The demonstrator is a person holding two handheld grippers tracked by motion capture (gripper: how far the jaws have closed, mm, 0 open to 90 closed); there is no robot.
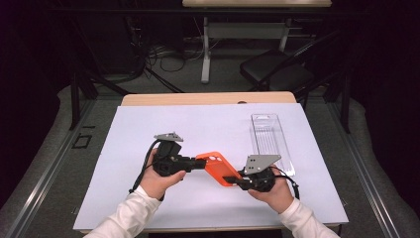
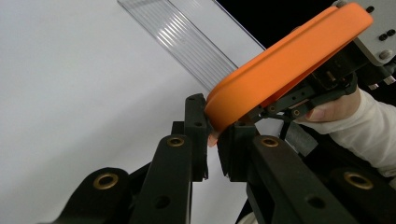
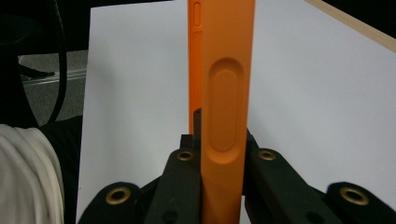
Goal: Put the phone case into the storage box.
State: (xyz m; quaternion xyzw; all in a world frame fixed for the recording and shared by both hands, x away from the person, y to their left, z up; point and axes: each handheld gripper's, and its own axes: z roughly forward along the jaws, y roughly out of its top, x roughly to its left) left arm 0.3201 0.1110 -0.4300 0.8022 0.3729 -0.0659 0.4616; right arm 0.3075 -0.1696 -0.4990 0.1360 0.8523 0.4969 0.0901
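Note:
An orange phone case (image 1: 218, 167) hangs above the white sheet, held at both ends. My left gripper (image 1: 200, 163) is shut on its left end; in the left gripper view the case (image 2: 285, 60) tilts up to the right from between my jaws (image 2: 212, 135). My right gripper (image 1: 234, 179) is shut on the other end. In the right gripper view the case (image 3: 226, 93) stands edge-on between the jaws of my right gripper (image 3: 222, 144), with an oval button recess facing the camera. The right gripper (image 2: 303, 100) also shows under the case's far end.
A clear ribbed plastic tray (image 1: 271, 141) lies on the white sheet (image 1: 198, 124) to the right, also seen as the tray (image 2: 187, 42). The sheet covers a wooden table (image 1: 208, 98). A black chair (image 1: 277, 69) and another table stand beyond.

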